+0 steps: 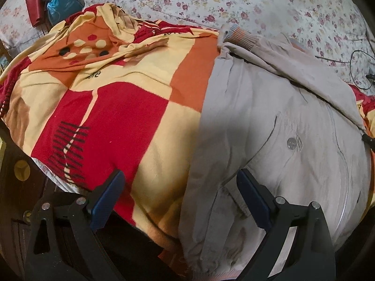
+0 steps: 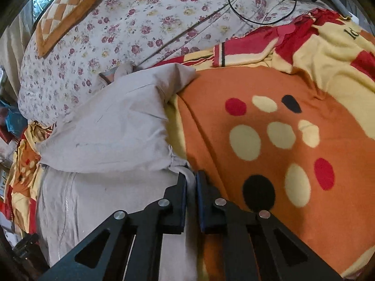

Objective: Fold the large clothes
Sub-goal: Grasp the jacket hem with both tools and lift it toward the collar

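jacket (image 1: 269, 121): matt beige woven cloth | blanket (image 1: 121, 107): fuzzy fleece | bedsheet (image 1: 234, 2): floral cotton

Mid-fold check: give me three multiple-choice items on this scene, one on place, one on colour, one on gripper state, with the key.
1. The beige jacket lies on:
A. a bare floor
B. the patterned blanket
C. a chair

2. The floral quilt has a ground that is:
A. white
B. green
C. black

3. The right gripper is:
A. wide open
B. out of view
C. shut on the jacket's edge

Key: B, the blanket shows on both sides of the jacket; A, pale cloth with red roses; C, its fingers pinch grey fabric, while the left gripper stands open.
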`<state>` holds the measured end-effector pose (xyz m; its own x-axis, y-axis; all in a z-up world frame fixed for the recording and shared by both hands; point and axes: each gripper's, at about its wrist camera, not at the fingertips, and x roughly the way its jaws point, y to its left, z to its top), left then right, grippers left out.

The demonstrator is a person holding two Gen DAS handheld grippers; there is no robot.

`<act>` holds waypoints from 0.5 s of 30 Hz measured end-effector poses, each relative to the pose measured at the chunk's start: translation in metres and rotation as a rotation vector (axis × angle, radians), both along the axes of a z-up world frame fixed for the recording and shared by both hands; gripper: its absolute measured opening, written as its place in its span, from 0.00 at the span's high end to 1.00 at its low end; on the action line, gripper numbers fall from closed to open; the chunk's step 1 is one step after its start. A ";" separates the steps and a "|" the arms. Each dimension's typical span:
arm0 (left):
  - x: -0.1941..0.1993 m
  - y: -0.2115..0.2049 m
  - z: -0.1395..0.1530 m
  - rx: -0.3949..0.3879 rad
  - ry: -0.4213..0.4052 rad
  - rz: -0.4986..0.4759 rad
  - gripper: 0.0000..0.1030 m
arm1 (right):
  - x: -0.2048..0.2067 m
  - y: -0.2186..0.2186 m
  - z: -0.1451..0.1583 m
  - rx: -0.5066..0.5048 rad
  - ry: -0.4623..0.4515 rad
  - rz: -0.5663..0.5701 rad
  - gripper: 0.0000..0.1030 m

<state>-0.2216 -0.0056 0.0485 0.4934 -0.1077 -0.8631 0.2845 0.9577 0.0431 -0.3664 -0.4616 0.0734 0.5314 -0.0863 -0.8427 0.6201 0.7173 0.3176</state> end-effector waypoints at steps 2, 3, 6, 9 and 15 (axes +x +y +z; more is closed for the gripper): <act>-0.003 0.003 -0.001 0.003 0.006 -0.017 0.06 | -0.009 0.004 0.007 0.027 0.004 0.019 0.88; -0.005 0.005 -0.001 0.003 0.010 -0.023 0.06 | -0.014 0.007 0.011 0.031 0.002 0.031 0.84; -0.010 0.010 -0.005 -0.006 0.036 -0.053 0.06 | -0.038 0.022 0.025 0.070 0.002 0.118 0.50; -0.015 0.013 -0.010 0.004 0.058 -0.073 0.06 | -0.059 0.038 0.030 0.129 0.011 0.200 0.45; -0.022 0.017 -0.012 0.002 0.062 -0.074 0.06 | -0.081 0.074 0.019 0.159 0.067 0.290 0.42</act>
<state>-0.2439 0.0112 0.0369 0.4297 -0.1403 -0.8920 0.3567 0.9339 0.0249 -0.4475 -0.3881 0.0926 0.4572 0.1957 -0.8676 0.4209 0.8117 0.4049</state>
